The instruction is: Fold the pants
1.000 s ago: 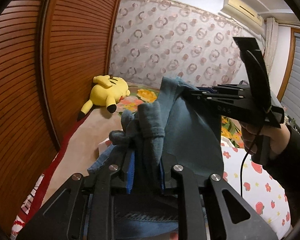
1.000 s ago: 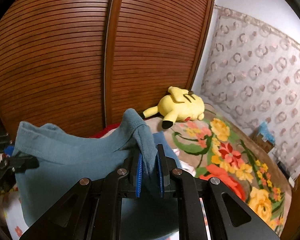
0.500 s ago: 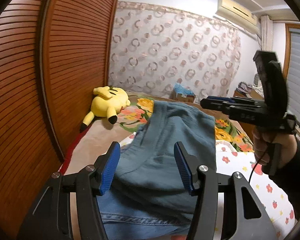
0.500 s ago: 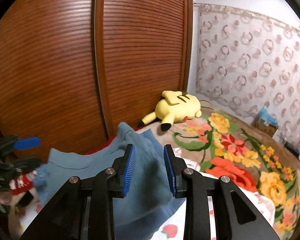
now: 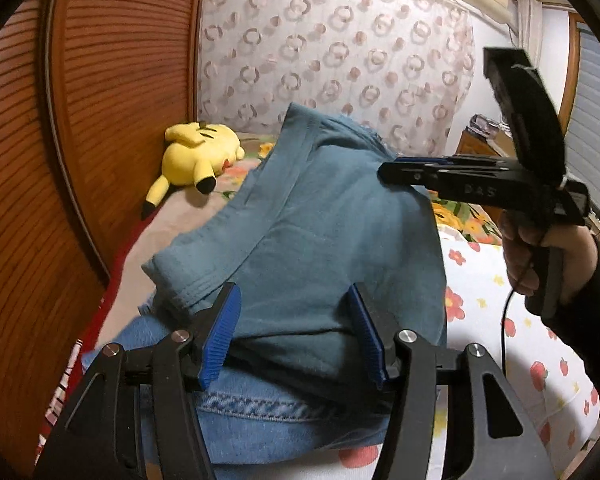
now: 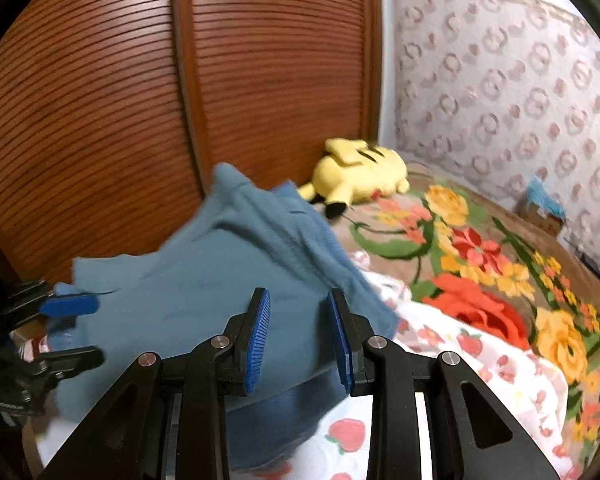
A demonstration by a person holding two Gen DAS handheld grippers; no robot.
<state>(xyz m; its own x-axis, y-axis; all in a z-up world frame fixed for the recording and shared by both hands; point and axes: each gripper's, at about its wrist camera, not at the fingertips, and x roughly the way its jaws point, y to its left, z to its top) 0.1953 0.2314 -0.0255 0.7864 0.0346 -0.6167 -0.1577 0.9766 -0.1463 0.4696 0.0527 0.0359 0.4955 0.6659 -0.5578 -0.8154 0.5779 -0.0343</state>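
Slatted wooden wardrobe doors (image 6: 180,100) fill the left side of the scene, with a patterned curtain (image 5: 340,52) across the far wall. The bed (image 6: 480,352) carries a floral blanket (image 6: 480,260) on the far right part and a white sheet with strawberry print (image 5: 500,320) nearer.

The pants (image 5: 320,240), teal cloth, lie piled in a loose heap on the near left part of the bed, one hemmed edge sticking up toward the far side. They sit on top of a blue denim garment (image 5: 260,420), whose stitched hem shows at the near edge.

The left gripper (image 5: 296,336) hovers just over the near end of the pants, fingers (image 5: 220,332) spread apart and released, nothing between them; contact with the cloth cannot be told. The right gripper (image 6: 300,336) is held by a hand (image 5: 540,256) to the right of the pile, fingers (image 6: 258,340) also parted and empty, with teal cloth beyond them. In the left wrist view it points left over the top of the pile.

A yellow plush toy (image 6: 360,176) lies at the far left of the bed beside the wardrobe doors, well apart from the pants. The right wrist view is motion-blurred.
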